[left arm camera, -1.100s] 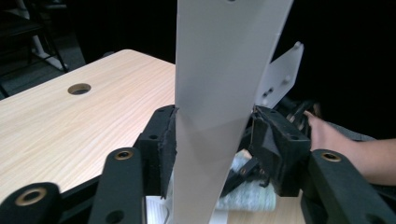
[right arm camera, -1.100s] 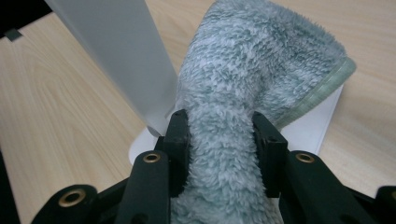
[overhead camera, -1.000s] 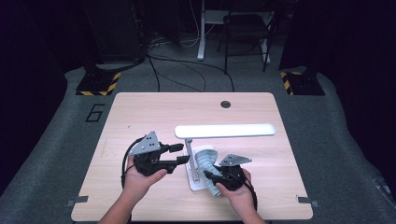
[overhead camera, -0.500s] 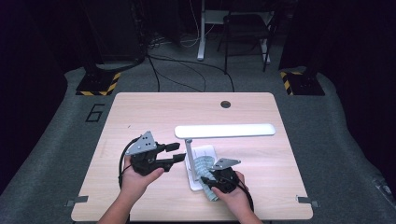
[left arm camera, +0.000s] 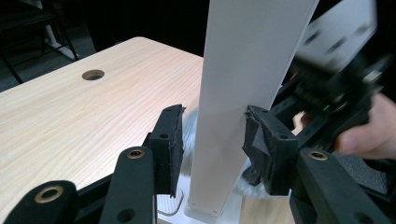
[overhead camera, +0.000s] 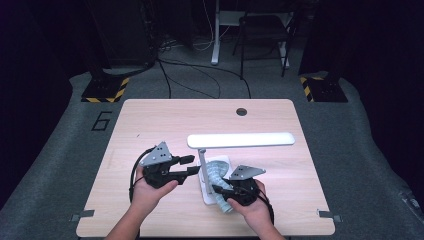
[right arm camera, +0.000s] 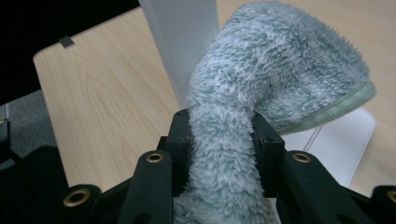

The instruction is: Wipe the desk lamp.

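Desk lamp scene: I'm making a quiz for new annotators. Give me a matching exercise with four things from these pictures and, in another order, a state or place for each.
Things:
1. lamp post
2. fuzzy cloth
3. lamp head
4. round hole

States or places:
A. pinched in the right gripper
B. near the table's far edge
C. upright between the open jaws of the left gripper, not yet touched
D. long white bar lying level above the table

Pairs: 1-C, 2-A, 3-D, 4-B
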`<state>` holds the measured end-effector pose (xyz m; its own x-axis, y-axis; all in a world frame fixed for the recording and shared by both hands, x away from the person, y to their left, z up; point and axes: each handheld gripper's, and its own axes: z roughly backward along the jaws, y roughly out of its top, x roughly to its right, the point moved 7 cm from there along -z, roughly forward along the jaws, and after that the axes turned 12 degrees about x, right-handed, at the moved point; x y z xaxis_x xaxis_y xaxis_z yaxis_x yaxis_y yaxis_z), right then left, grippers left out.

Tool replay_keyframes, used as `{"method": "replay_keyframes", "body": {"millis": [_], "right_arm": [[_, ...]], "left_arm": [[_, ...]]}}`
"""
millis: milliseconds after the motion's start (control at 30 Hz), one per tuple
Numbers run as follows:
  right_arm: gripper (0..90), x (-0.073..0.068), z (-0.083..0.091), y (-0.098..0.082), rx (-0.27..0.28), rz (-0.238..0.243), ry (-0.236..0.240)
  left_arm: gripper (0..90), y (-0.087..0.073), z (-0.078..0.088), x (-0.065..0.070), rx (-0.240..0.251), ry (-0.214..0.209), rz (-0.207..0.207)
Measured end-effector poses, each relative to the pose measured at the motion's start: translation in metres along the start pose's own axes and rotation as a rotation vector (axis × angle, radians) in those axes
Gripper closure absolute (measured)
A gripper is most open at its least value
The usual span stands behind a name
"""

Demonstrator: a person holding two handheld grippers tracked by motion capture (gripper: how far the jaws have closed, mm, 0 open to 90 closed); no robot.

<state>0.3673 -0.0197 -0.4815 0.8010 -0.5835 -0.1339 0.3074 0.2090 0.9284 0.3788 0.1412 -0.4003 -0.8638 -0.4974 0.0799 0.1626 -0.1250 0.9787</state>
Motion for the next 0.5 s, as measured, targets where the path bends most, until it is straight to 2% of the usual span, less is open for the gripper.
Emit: {"method": "replay_keyframes", "body": {"millis": [33,133,233,400,500], "right_arm": [[66.3,-0.002,0.003,0.006,0.016,0.003,0.0],[66.3,-0.007,0.009,0.023,0.055,0.053,0.006],[66.3,-0.007,0.009,0.029,0.047,0.078,0.0],[66.5,-0.006,0.001,0.018,0.019,0.074,0.003],[66.5,-0.002,-0.004,0.005,-0.018,0.07,-0.005]], "left_arm": [[56.8,0.0,0.0,0.0,0.0,0.005,-0.001],[56.7,0.0,-0.001,-0.001,0.0,0.009,-0.004],[56.7,0.0,-0.001,-0.002,-0.004,0.008,-0.002],[56.7,-0.001,-0.001,-0.003,-0.002,0.015,0.005],[56.7,-0.002,-0.001,-0.003,-0.007,0.015,0.004]]}}
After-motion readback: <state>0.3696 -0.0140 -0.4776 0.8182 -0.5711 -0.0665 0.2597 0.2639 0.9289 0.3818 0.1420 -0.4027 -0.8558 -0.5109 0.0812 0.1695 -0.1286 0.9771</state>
